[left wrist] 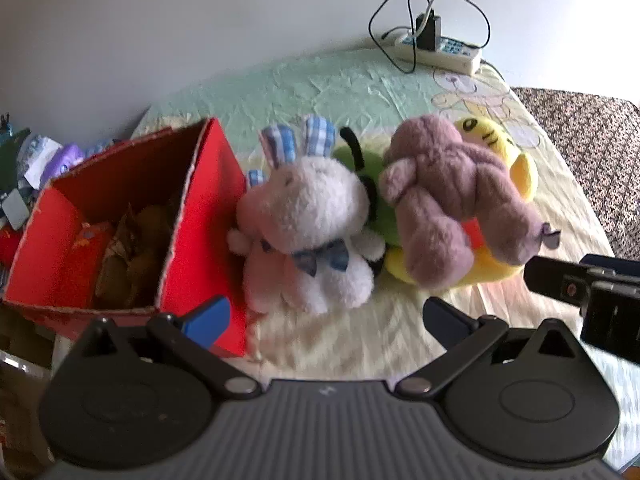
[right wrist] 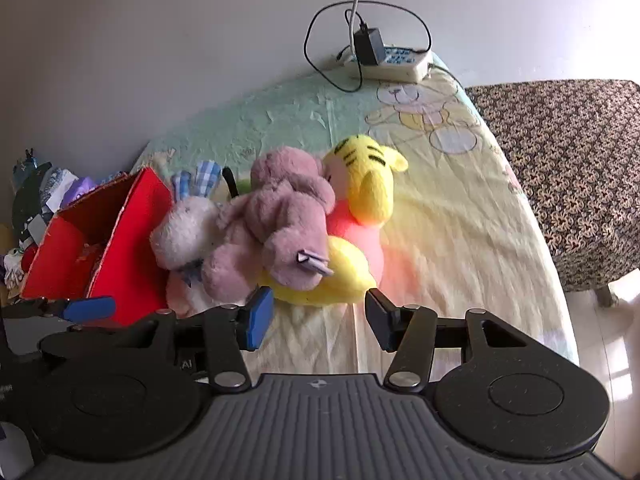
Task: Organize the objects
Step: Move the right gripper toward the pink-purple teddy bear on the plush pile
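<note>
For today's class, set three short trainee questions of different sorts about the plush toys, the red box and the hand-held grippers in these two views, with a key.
1. True or false: the white rabbit plush lies inside the red box.
2. Which plush lies on top of the yellow tiger plush? A green, B mauve, C white.
3. Fill in: the left hand-held gripper holds ____.

Key: 1 false, it lies beside the box on the bed sheet. 2 B, the mauve plush. 3 nothing; the right hand-held gripper is empty too.

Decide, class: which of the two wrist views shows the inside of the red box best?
The left wrist view. It looks down into the open red box, showing brown and orange items inside. The right wrist view shows the same box edge-on at the far left, its interior mostly hidden by its own wall.
</note>
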Demonstrator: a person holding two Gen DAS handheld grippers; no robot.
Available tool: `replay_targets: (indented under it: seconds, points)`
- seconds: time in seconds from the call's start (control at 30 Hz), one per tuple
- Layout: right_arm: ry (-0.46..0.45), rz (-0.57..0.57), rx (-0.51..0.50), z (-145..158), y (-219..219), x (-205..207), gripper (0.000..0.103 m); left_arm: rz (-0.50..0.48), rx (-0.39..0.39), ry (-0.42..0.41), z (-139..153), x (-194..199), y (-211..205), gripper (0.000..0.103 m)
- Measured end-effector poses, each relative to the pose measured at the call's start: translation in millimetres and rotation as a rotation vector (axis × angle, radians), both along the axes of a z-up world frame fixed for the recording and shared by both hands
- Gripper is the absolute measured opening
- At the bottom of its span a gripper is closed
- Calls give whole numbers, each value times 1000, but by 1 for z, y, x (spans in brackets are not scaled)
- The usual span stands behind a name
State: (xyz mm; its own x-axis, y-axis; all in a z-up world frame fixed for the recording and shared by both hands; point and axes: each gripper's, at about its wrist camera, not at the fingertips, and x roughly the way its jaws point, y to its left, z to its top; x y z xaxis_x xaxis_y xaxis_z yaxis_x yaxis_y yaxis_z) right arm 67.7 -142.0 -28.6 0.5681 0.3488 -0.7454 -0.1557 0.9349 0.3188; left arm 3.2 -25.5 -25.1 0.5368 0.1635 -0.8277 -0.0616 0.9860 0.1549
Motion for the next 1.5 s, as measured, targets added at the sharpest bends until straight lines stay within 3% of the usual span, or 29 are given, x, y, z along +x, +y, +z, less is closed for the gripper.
replay_targets:
  seconds: [0.37, 0.5, 0.83, 0.93, 1.07, 1.23, 1.33, 1.5]
  points:
    - [7, -17, -15, -7, -2, 7, 53, -10, -56, 13, -8, 11, 2, 103]
    - [58, -20, -3, -18, -1, 12, 52, -1, -70, 52, -20, 14, 6, 103]
    - [49, -3, -1, -11, 8, 21, 49, -27, -107, 77, -21, 26, 16, 103]
    - [48, -11, 35, -14, 6, 25, 48, -42, -110, 72, -19, 27, 19, 103]
    - [72, -20, 87, -13, 1, 30, 43, -61, -172, 71, -19, 27, 26, 101]
    - [40, 95, 162, 0, -4, 30, 44, -92, -252, 56, -10, 30, 29, 96]
    - [40, 124, 197, 8, -16, 29, 44, -160, -267, 29, -3, 22, 24, 97]
    - [12, 65, 231, 13, -39, 38, 45, -216, -288, -2, 6, 21, 14, 100]
